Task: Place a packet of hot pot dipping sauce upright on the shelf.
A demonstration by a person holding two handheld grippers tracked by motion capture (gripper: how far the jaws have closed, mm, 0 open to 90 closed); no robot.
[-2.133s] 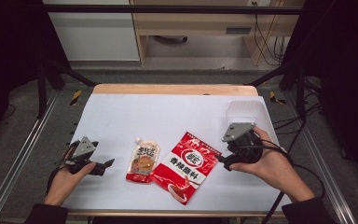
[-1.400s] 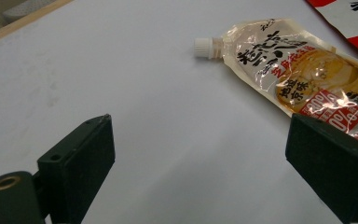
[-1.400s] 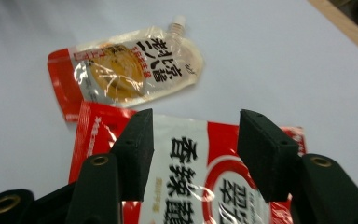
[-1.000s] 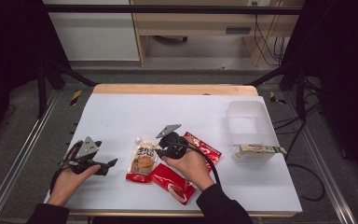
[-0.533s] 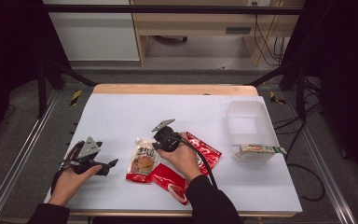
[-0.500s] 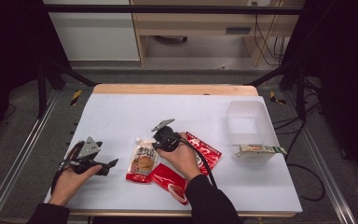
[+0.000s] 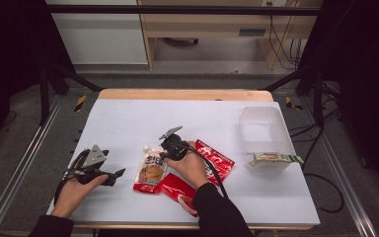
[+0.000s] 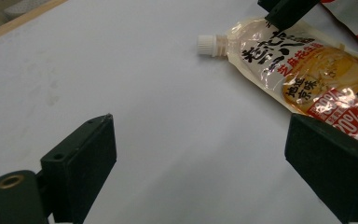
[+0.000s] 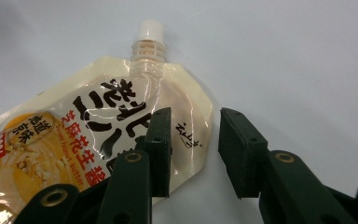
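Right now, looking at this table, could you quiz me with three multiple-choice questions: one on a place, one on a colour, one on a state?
1. Where does the spouted pouch lie?
A. inside the clear box
B. flat on the white table
C. on the floor

2. What colour is the pouch's cap?
A. white
B. green
C. black

3. How are the right tongs set?
A. open astride the pouch's edge
C. clamped on the cap
B. holding the red packet

Answers: 1 B, it rests on the table; 2 A, the cap is white; 3 A, a gap shows between the jaws.
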